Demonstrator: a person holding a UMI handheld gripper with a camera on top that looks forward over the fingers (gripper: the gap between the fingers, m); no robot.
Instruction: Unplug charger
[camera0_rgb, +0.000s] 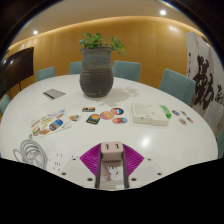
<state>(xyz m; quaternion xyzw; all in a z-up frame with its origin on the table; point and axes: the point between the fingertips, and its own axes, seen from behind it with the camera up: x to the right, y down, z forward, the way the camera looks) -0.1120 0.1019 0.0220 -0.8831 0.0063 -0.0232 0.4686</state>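
A small white charger block (111, 150) sits between my gripper's (111, 156) two magenta pads (93, 157), with its two prongs facing up. Both pads press against its sides, so the gripper is shut on it. It is held low over the near edge of the round white table (150, 135). A coiled white cable (30, 152) lies on the table to the left of the fingers. I cannot make out a socket or power strip.
A potted plant in a grey ribbed pot (97, 70) stands at the table's middle, beyond the fingers. Coloured cards and round stickers (105, 116) lie ahead. A white box (152, 112) is ahead to the right, a notebook (54, 93) far left. Teal chairs (178, 85) ring the table.
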